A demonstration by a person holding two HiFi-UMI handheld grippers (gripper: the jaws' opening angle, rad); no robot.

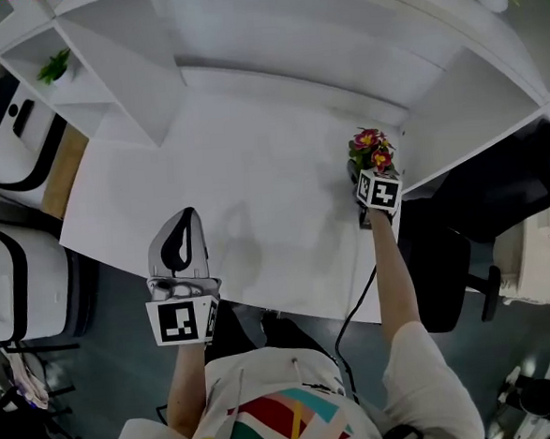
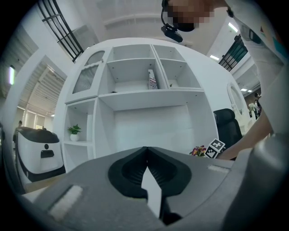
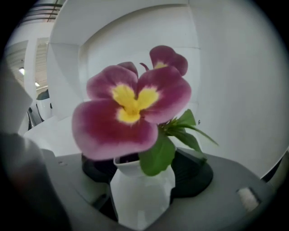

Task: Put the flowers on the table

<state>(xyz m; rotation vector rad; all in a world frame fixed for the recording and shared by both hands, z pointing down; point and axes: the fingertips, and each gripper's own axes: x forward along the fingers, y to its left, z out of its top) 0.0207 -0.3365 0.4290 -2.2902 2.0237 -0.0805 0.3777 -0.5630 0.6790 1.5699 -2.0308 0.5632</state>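
Purple-and-yellow flowers (image 1: 370, 147) stand in a small white vase (image 3: 140, 189) at the right edge of the white table (image 1: 252, 159). My right gripper (image 1: 366, 174) is shut on the vase, whose faceted body fills the gap between the dark pads (image 3: 192, 169). One big bloom (image 3: 131, 108) fills the right gripper view. I cannot tell whether the vase's base touches the tabletop. My left gripper (image 1: 188, 218) hovers over the table's near-left part, shut and empty, its tips (image 2: 146, 151) meeting. The flowers (image 2: 198, 151) also show small at the right of the left gripper view.
White shelving (image 1: 272, 36) runs along the back of the table, with a small potted plant (image 1: 55, 66) on a left shelf. A black office chair (image 1: 499, 198) stands right of the table. White machines (image 1: 6, 139) stand at the left. A cable (image 1: 352, 312) hangs off the front edge.
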